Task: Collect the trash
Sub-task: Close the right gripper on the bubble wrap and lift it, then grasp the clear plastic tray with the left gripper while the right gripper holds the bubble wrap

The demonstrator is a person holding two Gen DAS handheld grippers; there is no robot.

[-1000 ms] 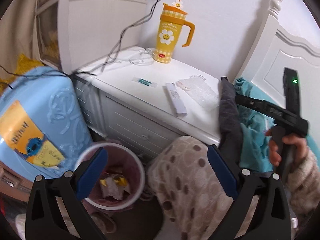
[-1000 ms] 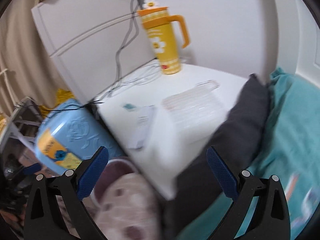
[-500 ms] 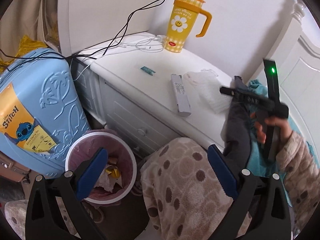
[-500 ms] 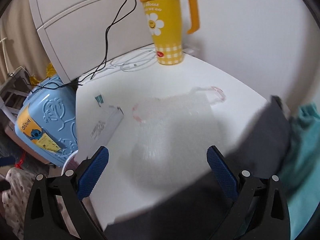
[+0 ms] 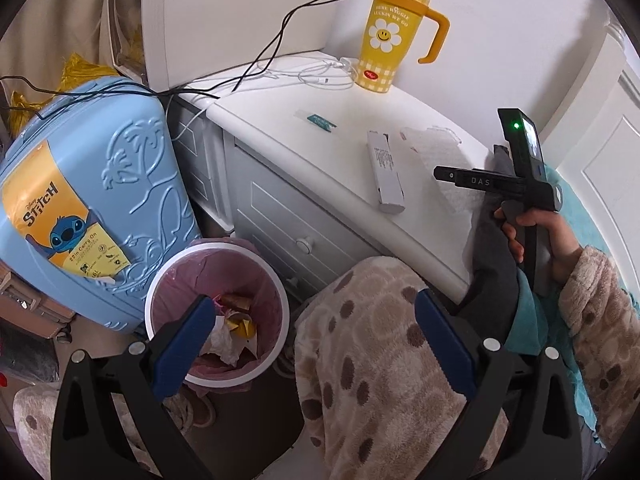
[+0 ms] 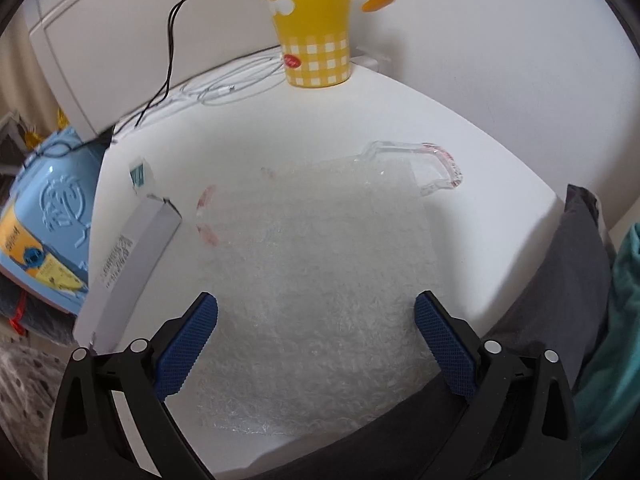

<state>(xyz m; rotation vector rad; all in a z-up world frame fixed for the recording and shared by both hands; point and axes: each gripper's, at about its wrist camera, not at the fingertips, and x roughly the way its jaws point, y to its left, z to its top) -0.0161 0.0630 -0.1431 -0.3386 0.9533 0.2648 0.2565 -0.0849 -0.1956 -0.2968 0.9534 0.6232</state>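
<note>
Right wrist view has the right gripper [image 6: 316, 332] hanging low over a clear bubble-wrap bag [image 6: 320, 280], its blue-padded jaws spread wide and nothing between them. That bag lies flat on the white surface [image 6: 460, 128] of the nightstand, one corner under a dark grey cloth [image 6: 568, 264] draped over the surface's edge. Just left of the bag lies a long white box [image 6: 132, 264], and beyond the box's far end a small teal-printed wrapper [image 6: 139, 174]. At the back stand a yellow daisy tumbler [image 6: 316, 40] and a coil of white cable [image 6: 224, 90].

Left wrist view shows the left gripper [image 5: 316, 332], jaws likewise wide apart and empty, held above a lap in spotted fleece [image 5: 372, 340]. Below its left finger stands a white bin [image 5: 218, 312] with a pink liner, holding crumpled paper and yellow scraps. A blue suitcase [image 5: 92, 200] leans beside the bin.
</note>
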